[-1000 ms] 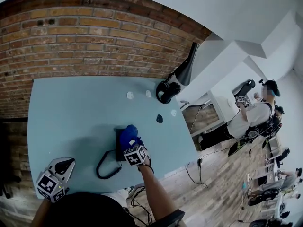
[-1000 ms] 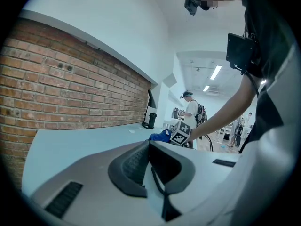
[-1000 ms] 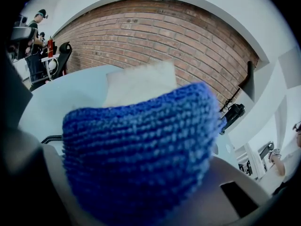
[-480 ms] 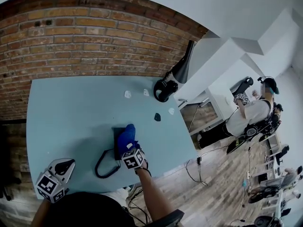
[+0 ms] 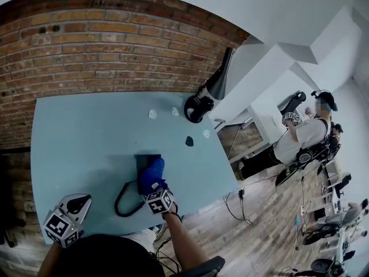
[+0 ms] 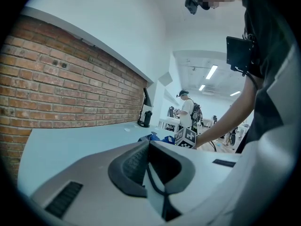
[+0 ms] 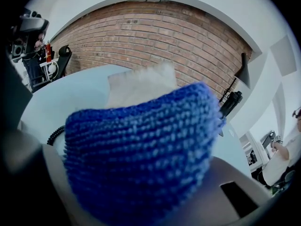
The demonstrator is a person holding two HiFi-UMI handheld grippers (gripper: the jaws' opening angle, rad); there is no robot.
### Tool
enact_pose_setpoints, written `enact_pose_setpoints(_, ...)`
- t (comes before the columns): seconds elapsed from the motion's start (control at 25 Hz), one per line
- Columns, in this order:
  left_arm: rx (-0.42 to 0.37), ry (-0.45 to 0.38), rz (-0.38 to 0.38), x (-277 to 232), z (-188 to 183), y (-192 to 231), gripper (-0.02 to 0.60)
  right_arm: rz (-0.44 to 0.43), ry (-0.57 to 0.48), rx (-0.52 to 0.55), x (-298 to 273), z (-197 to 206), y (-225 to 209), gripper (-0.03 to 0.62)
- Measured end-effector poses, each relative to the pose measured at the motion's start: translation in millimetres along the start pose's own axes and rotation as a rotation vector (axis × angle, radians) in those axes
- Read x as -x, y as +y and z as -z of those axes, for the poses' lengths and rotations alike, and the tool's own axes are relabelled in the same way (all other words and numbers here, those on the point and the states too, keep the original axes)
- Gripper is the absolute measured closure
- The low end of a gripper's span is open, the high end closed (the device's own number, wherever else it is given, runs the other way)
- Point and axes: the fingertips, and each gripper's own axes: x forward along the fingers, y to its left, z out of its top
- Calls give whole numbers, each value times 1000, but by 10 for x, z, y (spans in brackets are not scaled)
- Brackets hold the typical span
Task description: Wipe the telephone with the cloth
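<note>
The black telephone (image 5: 145, 158) lies on the light blue table (image 5: 81, 137), and its coiled cord (image 5: 123, 205) loops to the left. A blue knitted cloth (image 5: 153, 172) rests on the telephone, with my right gripper (image 5: 154, 184) shut on it. That cloth (image 7: 141, 154) fills most of the right gripper view and hides the jaws there. My left gripper (image 5: 79, 201) hangs at the table's near left corner, away from the telephone. Its jaws meet with nothing between them (image 6: 155, 173). From there I see the cloth (image 6: 154, 138) and the right gripper's marker cube (image 6: 186, 136).
A black desk lamp (image 5: 199, 107) stands at the table's far right by the brick wall (image 5: 115, 51). Small white scraps (image 5: 152, 114) and a small dark object (image 5: 188, 141) lie near it. A person (image 5: 302, 134) stands off to the right, past the table edge.
My right gripper has drawn the cloth back toward me across the telephone, uncovering its far edge. The left gripper has stayed in place.
</note>
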Motion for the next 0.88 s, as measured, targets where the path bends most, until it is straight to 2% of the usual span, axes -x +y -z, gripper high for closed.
enact_pose_setpoints(0.72,-4,10,23,-16,33,-55,591,0,43,-31,118,375,200,519)
enact_pose_setpoints(0.88,-4,11,17,-13,44,-52,591,-43,95,-63,143,579,315,521)
